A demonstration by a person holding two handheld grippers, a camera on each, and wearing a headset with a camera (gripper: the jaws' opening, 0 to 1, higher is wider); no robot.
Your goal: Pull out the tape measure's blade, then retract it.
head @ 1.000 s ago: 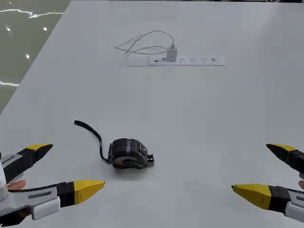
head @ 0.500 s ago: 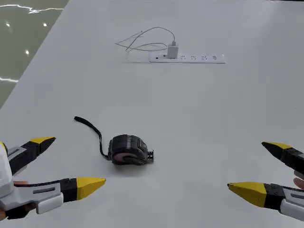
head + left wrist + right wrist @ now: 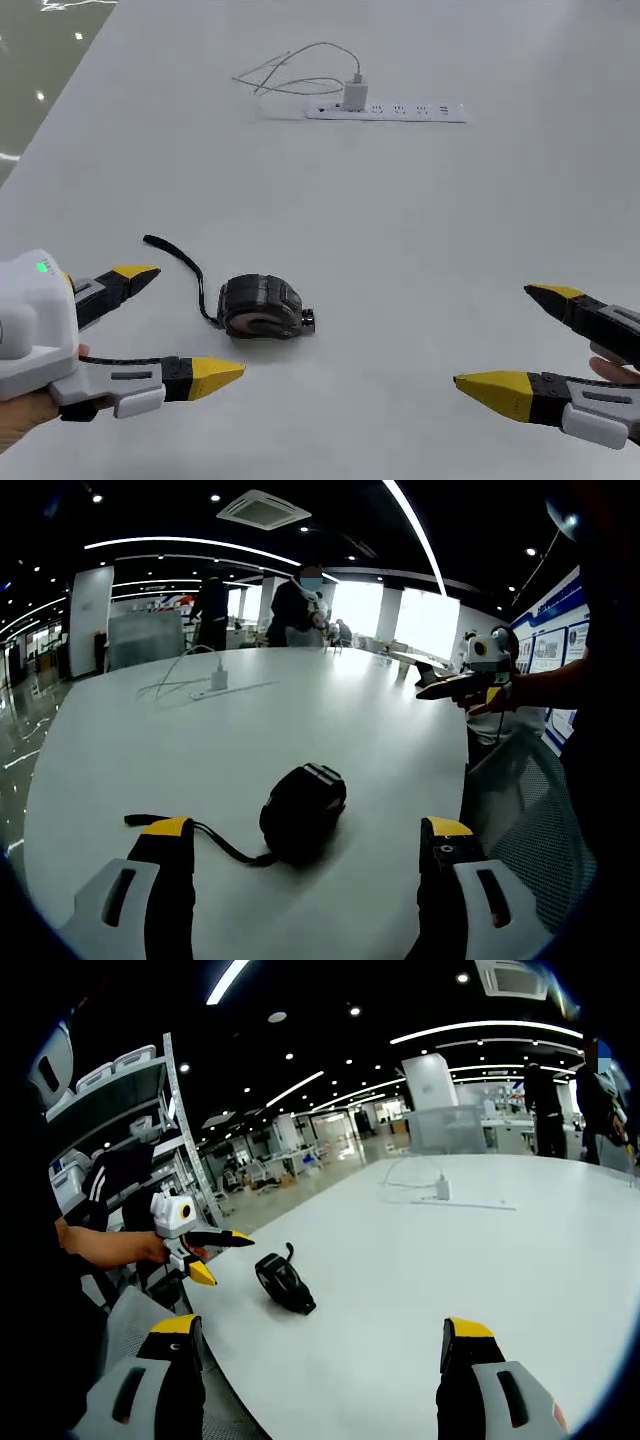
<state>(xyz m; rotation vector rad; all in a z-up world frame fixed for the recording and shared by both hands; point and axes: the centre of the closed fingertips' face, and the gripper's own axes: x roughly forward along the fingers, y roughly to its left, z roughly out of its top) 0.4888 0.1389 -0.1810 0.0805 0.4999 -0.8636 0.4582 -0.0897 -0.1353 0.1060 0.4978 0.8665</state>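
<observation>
The tape measure (image 3: pixel 262 307) is sitting on the pale desk (image 3: pixel 420 230), in its near left part and well in from the left edge. It is a compact black case with ribbed grip. It seems to be standing on its base, showing one round face toward the near edge. Its blade (image 3: pixel 309 319) is staying wound in, with only the end hook poking out at the right. A black wrist strap (image 3: pixel 181 262) is trailing away to the left and far side, lying slack on the desk.

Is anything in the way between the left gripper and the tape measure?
Nothing visible. The open left gripper faces the tape measure across bare table; only its own wrist strap trails on the table toward one jaw.
</observation>
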